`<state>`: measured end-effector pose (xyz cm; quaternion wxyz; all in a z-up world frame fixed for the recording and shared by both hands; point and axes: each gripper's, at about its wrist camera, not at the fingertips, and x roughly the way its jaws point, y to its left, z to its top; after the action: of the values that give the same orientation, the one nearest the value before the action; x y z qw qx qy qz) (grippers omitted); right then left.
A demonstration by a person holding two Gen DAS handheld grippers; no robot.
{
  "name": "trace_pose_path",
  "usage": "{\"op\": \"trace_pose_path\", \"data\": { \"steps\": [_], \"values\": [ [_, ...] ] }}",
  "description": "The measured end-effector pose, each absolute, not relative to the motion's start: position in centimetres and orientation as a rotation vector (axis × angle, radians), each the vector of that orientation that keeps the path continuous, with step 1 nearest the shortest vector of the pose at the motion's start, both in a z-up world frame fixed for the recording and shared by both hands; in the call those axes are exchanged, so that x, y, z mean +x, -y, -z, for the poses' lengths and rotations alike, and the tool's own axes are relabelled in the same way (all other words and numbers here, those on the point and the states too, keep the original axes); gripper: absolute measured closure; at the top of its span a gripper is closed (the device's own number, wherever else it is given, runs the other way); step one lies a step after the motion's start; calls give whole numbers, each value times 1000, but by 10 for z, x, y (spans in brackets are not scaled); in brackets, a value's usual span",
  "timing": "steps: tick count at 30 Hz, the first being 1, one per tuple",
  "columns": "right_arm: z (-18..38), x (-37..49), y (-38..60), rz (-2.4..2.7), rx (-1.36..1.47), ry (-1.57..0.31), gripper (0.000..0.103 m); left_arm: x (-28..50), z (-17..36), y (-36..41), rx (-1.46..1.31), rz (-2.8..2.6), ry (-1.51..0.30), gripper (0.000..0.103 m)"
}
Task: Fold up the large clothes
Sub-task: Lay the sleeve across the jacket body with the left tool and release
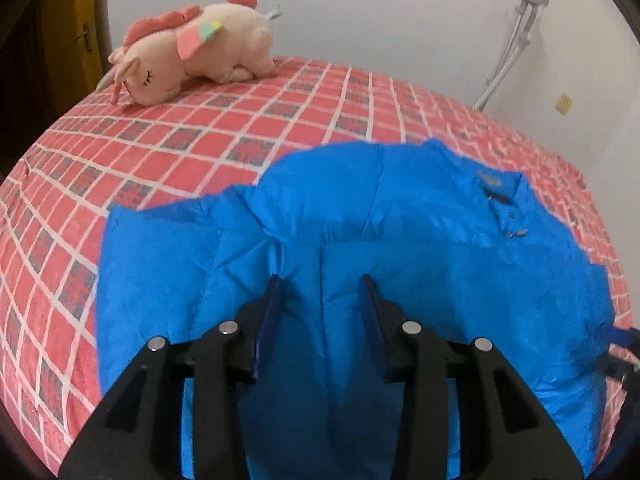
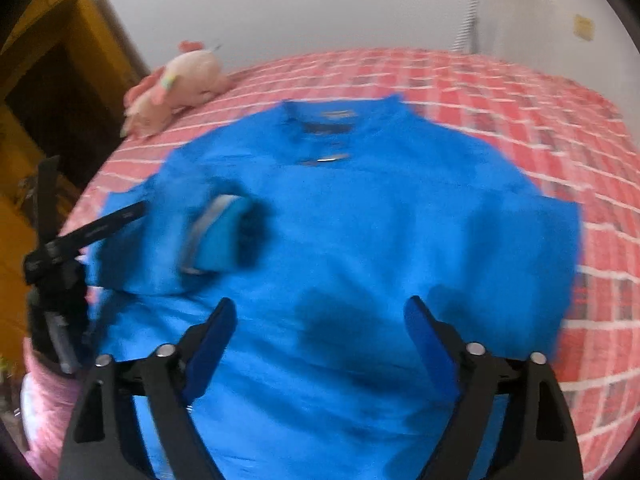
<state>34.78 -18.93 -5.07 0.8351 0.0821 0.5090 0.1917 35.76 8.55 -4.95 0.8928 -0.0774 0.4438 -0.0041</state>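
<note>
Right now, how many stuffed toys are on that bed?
1. A pink plush unicorn lies on its side at the far left corner of the red checked bedspread, beyond the blue jacket and apart from it. Others could be outside the view.

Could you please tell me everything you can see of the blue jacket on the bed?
The blue jacket is bright blue and looks like smooth, slightly shiny, padded fabric with stitched seams. It lies spread on the red checked bedspread, collar toward the wall, with a small metal fastener below it. One sleeve is folded across the body, its cuff showing a pale lining. The fabric is creased and puffy. The left hand-held gripper and the right hand-held gripper are over it, jaws apart; whether they touch it is unclear.
</note>
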Motion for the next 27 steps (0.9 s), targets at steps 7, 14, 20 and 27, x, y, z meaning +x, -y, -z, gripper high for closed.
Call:
{"op": "trace_pose_path", "data": {
  "steps": [7, 14, 20, 27],
  "values": [
    [76, 405, 124, -449, 236, -1223, 12, 349, 37, -90, -225, 48, -872, 65],
    [80, 411, 87, -495, 175, -1179, 74, 349, 29, -93, -230, 37, -850, 65],
    [62, 396, 99, -463, 138, -1104, 84, 348, 28, -88, -202, 39, -851, 64],
    [43, 379, 170, -287, 181, -1048, 84, 343, 26, -70, -154, 101, -846, 65]
  ]
}}
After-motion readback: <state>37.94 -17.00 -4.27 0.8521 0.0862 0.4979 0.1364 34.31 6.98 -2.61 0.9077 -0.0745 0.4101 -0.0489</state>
